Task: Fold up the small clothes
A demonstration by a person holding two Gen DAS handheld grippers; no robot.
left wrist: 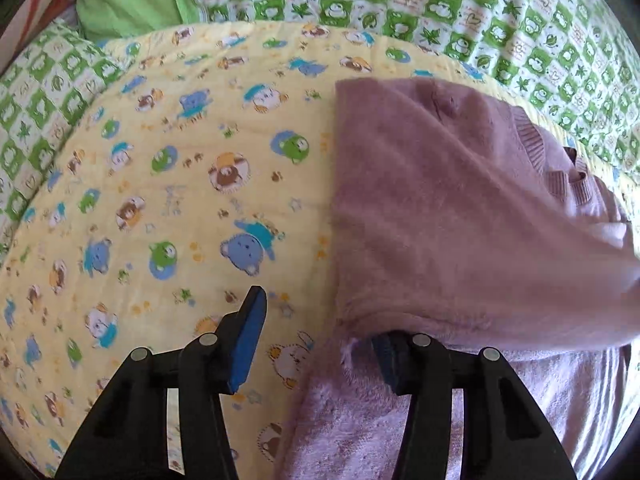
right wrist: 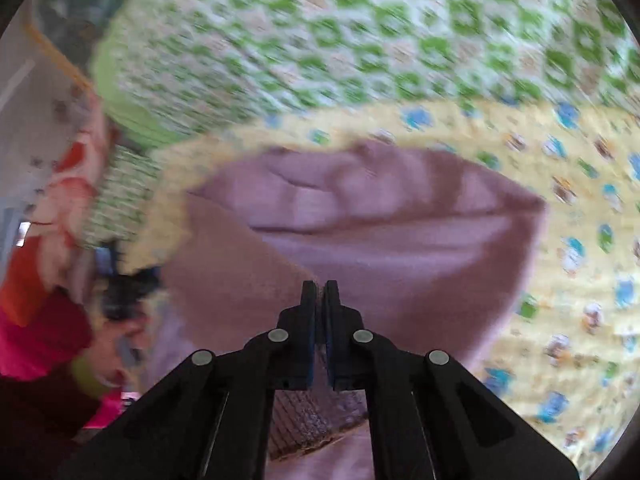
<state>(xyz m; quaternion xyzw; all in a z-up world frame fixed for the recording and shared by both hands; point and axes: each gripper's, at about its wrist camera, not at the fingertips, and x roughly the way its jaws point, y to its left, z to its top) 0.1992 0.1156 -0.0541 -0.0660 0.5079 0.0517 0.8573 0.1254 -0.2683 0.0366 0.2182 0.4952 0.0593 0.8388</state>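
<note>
Right tongs (right wrist: 320, 292) pressed together, seemingly pinching the mauve fleece garment (left wrist: 440, 208) lying on the yellow quilt (left wrist: 160, 160), its folded flap ahead; left tongs (left wrist: 320, 328) spread, straddling its near edge, closer.

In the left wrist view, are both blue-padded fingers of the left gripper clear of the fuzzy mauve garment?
No: one blue-padded finger is tucked under the fuzzy mauve garment; the other stands bare over the yellow cartoon-print quilt.
</note>
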